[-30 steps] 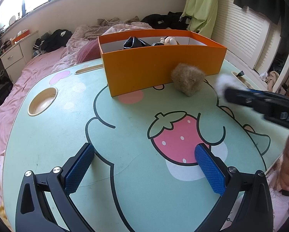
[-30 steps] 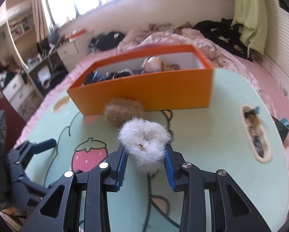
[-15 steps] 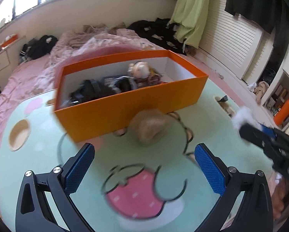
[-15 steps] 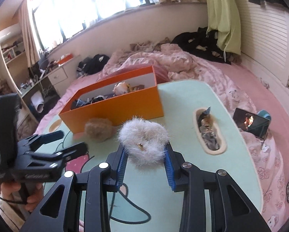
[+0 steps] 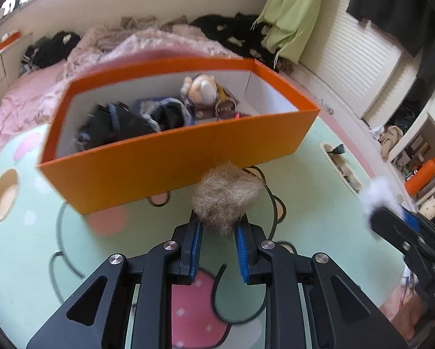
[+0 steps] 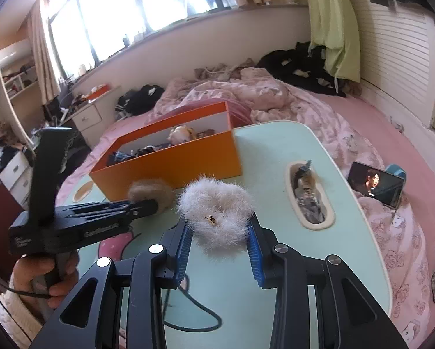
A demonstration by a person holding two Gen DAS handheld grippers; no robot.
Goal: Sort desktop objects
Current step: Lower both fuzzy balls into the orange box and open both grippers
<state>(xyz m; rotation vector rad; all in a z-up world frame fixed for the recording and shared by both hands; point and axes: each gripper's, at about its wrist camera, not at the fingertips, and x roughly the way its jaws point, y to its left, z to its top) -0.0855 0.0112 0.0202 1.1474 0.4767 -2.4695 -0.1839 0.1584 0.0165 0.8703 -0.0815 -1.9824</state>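
I'm closing my left gripper (image 5: pixel 217 229) on the brown fluffy puff (image 5: pixel 227 196), low against the table (image 5: pixel 319 209). My right gripper (image 6: pixel 219 242) is clamping the white fluffy puff (image 6: pixel 216 206). The orange box (image 5: pixel 171 160) is sitting straight ahead, nearer my left.

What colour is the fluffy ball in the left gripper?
Light brown fluffy ball, between the closing left gripper pads; clearest in the left wrist view.
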